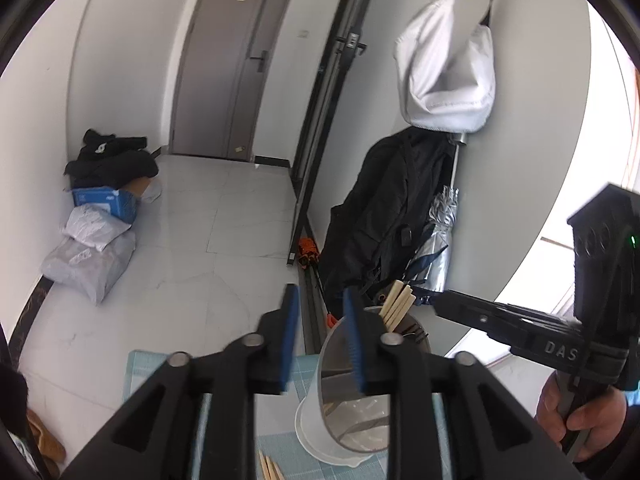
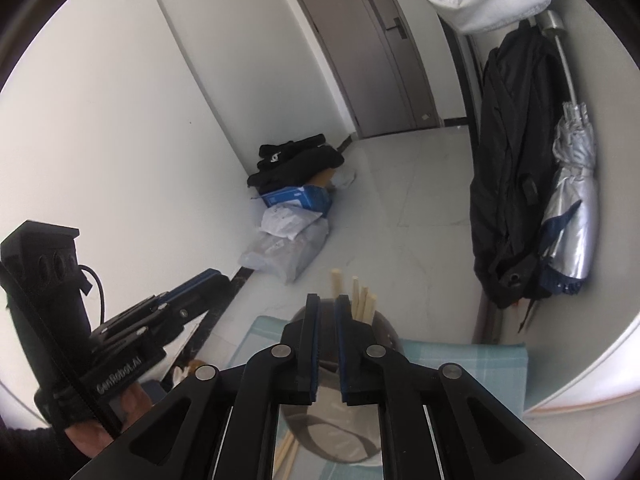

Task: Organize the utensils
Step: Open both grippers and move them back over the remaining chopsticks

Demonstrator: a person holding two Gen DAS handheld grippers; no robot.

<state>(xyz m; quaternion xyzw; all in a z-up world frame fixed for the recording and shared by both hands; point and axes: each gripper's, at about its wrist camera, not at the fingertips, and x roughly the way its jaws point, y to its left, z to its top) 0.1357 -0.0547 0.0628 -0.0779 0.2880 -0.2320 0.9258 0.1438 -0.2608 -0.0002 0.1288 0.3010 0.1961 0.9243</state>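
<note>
A shiny metal utensil cup with a white base (image 1: 344, 412) stands on a pale blue checked mat (image 1: 280, 440). Several wooden chopsticks (image 1: 398, 305) stand in it. My left gripper (image 1: 320, 308) is open, its right blue pad just over the cup's near rim, holding nothing. Loose chopsticks (image 1: 270, 466) lie on the mat below it. In the right wrist view the cup (image 2: 320, 412) sits under my right gripper (image 2: 327, 306), whose jaws are a narrow gap apart with nothing seen between them. The chopsticks (image 2: 362, 302) rise just right of it. More chopsticks (image 2: 286, 454) lie on the mat (image 2: 460, 364).
The mat lies on a white round table (image 2: 580, 380). Beyond it are a tiled floor, a black jacket (image 1: 384, 216) and a silver umbrella (image 1: 440, 236) on the wall, and a pile of parcels and clothes (image 1: 100, 216) by the far wall.
</note>
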